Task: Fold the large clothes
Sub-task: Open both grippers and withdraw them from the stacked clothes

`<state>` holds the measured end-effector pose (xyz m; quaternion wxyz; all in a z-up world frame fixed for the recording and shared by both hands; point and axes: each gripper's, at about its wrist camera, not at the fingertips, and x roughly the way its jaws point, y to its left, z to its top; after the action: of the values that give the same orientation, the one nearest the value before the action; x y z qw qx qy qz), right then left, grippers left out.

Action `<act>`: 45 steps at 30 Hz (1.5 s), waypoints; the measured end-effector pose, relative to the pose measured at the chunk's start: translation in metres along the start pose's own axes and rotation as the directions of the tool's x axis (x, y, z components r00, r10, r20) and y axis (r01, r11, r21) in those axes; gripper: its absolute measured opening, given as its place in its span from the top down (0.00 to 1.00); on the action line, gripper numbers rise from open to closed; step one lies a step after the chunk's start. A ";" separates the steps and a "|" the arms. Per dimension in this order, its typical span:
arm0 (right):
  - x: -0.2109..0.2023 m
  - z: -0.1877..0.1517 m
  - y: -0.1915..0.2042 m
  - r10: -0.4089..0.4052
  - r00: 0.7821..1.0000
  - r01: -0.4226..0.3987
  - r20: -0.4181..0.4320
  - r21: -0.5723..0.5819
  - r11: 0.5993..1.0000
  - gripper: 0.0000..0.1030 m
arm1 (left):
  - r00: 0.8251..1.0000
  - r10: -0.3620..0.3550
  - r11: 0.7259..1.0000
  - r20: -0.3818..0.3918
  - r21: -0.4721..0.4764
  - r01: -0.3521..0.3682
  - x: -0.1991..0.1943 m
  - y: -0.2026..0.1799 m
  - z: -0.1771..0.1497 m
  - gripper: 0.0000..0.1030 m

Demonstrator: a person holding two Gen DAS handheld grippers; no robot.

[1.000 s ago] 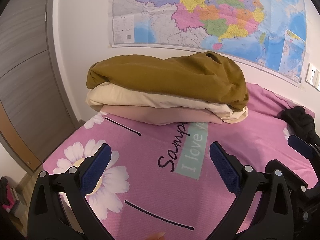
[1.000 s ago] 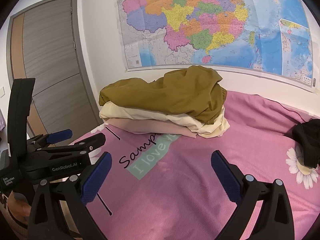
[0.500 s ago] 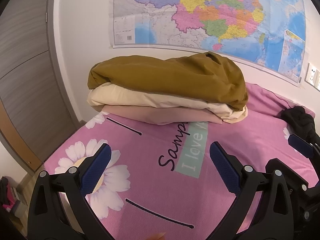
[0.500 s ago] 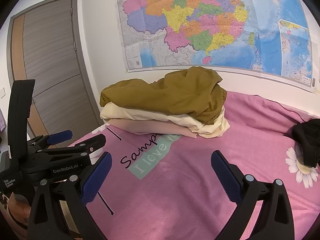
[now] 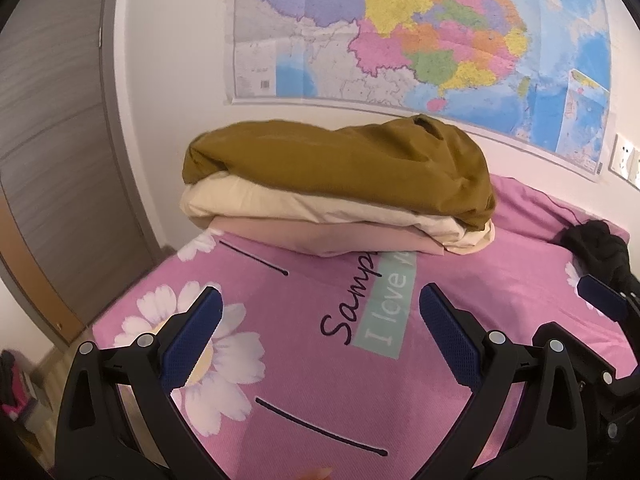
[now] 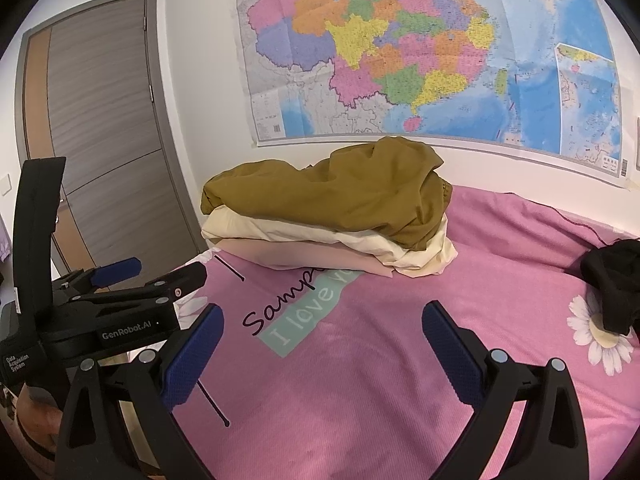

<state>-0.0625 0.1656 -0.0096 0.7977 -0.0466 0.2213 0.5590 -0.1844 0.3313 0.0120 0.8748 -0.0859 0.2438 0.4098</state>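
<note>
A stack of folded clothes lies at the far side of the pink bed point(image 5: 360, 368) point(image 6: 400, 380): an olive-brown garment point(image 5: 340, 164) point(image 6: 336, 196) on top, a cream one point(image 5: 304, 206) point(image 6: 304, 234) under it, a pale pink one point(image 5: 320, 236) point(image 6: 304, 258) at the bottom. A crumpled black garment point(image 5: 600, 248) point(image 6: 616, 280) lies at the right. My left gripper point(image 5: 320, 320) hangs open above the sheet, short of the stack, holding nothing. Open and empty too, my right gripper point(image 6: 320, 328) hovers over the bed, with the left gripper's body point(image 6: 120, 312) at its left.
A large map point(image 5: 440, 40) point(image 6: 420, 60) hangs on the white wall behind the bed. A grey and wood door point(image 5: 52, 160) point(image 6: 100, 140) stands at the left. The bed's left edge drops to the floor point(image 5: 36, 408), where small items lie.
Both cameras have drifted only slightly; the stack and the black garment lie as before and both grippers stay open.
</note>
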 end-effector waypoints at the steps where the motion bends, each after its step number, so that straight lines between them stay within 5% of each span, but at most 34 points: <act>1: 0.000 0.000 0.000 0.000 1.000 0.000 -0.001 -0.001 1.000 0.06 | 1.000 0.005 1.000 0.006 0.007 -0.005 -0.001 -0.001 0.000 0.05; 12: -0.006 -0.002 -0.002 -0.011 1.000 0.011 -0.001 0.012 1.000 0.06 | 0.999 -0.015 0.999 -0.032 -0.037 0.013 0.000 0.000 -0.003 0.05; 28: -0.015 -0.009 -0.016 -0.026 1.000 0.026 -0.002 0.045 0.999 0.06 | 1.000 -0.026 0.999 -0.016 0.041 0.026 -0.002 -0.027 -0.008 0.05; 45: -0.019 -0.011 -0.028 -0.042 0.999 0.042 -0.002 0.076 0.996 0.06 | 0.996 -0.089 0.996 -0.025 0.024 0.089 0.002 -0.038 -0.012 0.07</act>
<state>-0.0457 0.1352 -0.0167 0.8104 -0.0208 0.2416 0.5333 -0.1588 0.3044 -0.0012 0.8902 -0.0906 0.2554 0.3663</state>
